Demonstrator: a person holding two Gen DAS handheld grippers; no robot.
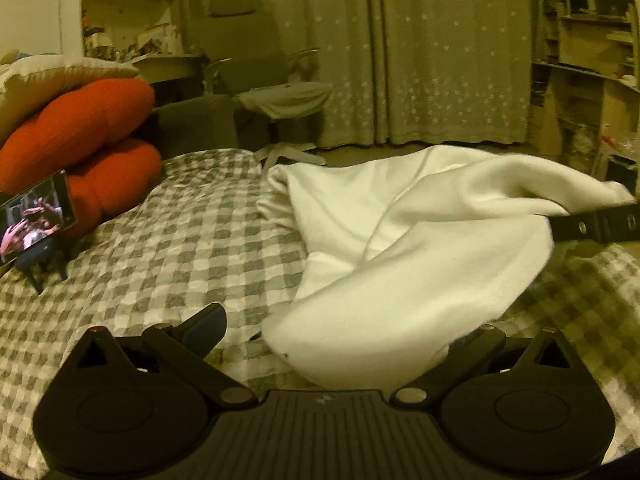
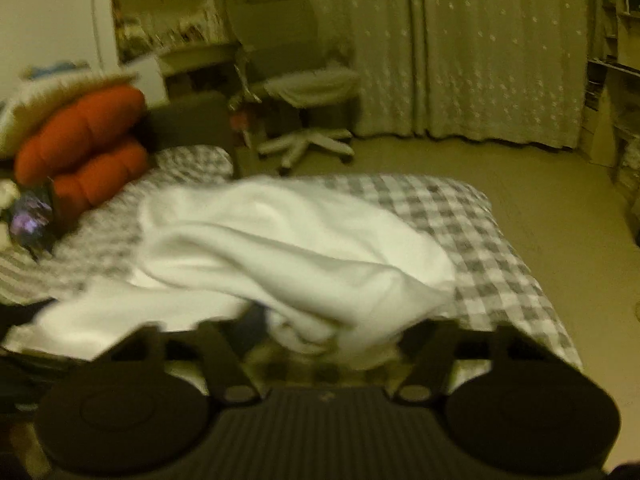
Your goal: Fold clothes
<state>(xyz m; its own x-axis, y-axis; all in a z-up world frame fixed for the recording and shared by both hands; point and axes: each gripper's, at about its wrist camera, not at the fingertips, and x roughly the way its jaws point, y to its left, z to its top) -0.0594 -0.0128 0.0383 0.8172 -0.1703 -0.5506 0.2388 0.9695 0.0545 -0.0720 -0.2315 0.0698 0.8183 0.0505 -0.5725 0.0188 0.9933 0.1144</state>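
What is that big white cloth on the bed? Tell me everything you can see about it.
The white garment looks like soft, plain, thick fabric with no print. It lies crumpled in broad folds on the checked bedspread. One end is pulled up and gathered toward the right gripper, whose dark finger meets it. Its near edge droops between the fingers of the left gripper, which stand wide apart. The right wrist view is blurred, so the grasp there is unclear.

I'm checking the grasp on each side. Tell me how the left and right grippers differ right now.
The left gripper is spread wide, the white garment sagging between its fingers; the right gripper has cloth bunched at its fingertips. The left-wrist view is sharp, while the right-wrist view is motion-blurred, so the right gripper's closure is unclear. Both work the same garment over the checked bedcover.
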